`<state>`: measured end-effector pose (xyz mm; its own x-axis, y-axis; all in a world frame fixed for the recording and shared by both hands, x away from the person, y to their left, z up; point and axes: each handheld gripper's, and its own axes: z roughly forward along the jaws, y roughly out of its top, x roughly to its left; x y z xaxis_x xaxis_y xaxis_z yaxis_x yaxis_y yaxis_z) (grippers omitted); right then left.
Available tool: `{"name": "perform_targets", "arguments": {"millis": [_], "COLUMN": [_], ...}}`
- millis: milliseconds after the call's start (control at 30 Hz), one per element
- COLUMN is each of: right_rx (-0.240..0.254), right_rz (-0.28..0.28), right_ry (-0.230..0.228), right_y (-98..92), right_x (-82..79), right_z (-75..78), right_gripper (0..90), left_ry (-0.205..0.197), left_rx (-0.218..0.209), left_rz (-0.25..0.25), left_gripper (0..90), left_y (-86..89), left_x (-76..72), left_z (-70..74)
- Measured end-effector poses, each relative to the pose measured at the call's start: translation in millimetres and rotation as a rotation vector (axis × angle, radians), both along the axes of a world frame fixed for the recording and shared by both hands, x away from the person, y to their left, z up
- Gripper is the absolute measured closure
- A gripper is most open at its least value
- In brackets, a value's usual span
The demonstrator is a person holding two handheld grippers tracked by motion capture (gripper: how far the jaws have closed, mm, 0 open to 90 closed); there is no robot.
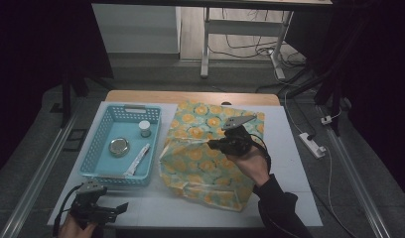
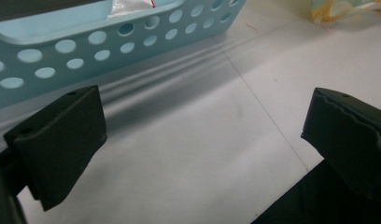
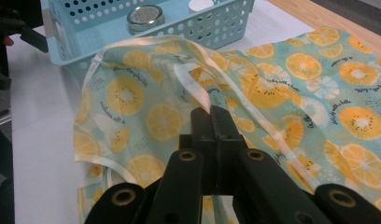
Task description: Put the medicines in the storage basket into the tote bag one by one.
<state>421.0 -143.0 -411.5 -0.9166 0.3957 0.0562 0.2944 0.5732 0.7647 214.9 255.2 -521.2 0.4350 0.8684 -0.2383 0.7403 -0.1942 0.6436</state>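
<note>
My right gripper (image 3: 215, 114) has its jaws pressed together on a fold of the orange-print bag (image 3: 282, 88), pinching the cloth near its pale-trimmed edge and holding that edge lifted a little off the desk (image 1: 290, 163). In the high view the same gripper (image 1: 214, 144) sits over the middle of the bag (image 1: 205, 163), which lies crumpled to the right of the basket, just beside it. My left gripper (image 2: 202, 126) has its jaws spread with nothing between them; it hangs low over the near left corner of the desk (image 2: 202, 154), just in front of the blue basket (image 2: 132, 46).

Going down in size: the blue basket (image 1: 99, 144) holds a small white-capped jar (image 1: 145, 128) at the back, a round metal tin (image 1: 119, 147) in the middle, and a thin white sachet (image 1: 137, 159) lying aslant toward the near wall.

As I judge it, the work is at an early stage: I have a hold on the bag's edge, but the mouth is not yet held wide, and all three items are still in the basket. What is left, I think, is to open the bag properly and move the items across, with my left gripper free to do the fetching.
</note>
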Motion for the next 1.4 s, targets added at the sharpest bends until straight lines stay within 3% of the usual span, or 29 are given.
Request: {"name": "perform_targets", "arguments": {"millis": [267, 533, 1033, 1400], "right_rx": [0.002, 0.001, -0.007, -0.003], "right_rz": [0.003, 0.005, 0.006, 0.007], "right_ry": [0.002, 0.004, 0.006, 0.005], "right_y": [-0.2, 0.1, 0.3, -1.4], "right_x": [0.2, 0.3, 0.6, 1.5], "right_z": [-0.8, -1.7, -3.8, -4.2], "right_gripper": [90.0, 90.0, 90.0, 90.0], "left_ry": [-0.014, -0.038, -0.071, -0.113], "left_rx": [-0.022, -0.016, -0.071, -0.067], "left_rz": [0.004, 0.003, -0.041, -0.046], "left_gripper": [0.0, 0.0, 0.0, 0.0], "left_y": [2.2, 4.9, 8.9, 10.7], "left_x": [-1.7, -3.5, -5.4, -6.4], "left_z": [1.2, 5.2, 17.5, 28.7]}}
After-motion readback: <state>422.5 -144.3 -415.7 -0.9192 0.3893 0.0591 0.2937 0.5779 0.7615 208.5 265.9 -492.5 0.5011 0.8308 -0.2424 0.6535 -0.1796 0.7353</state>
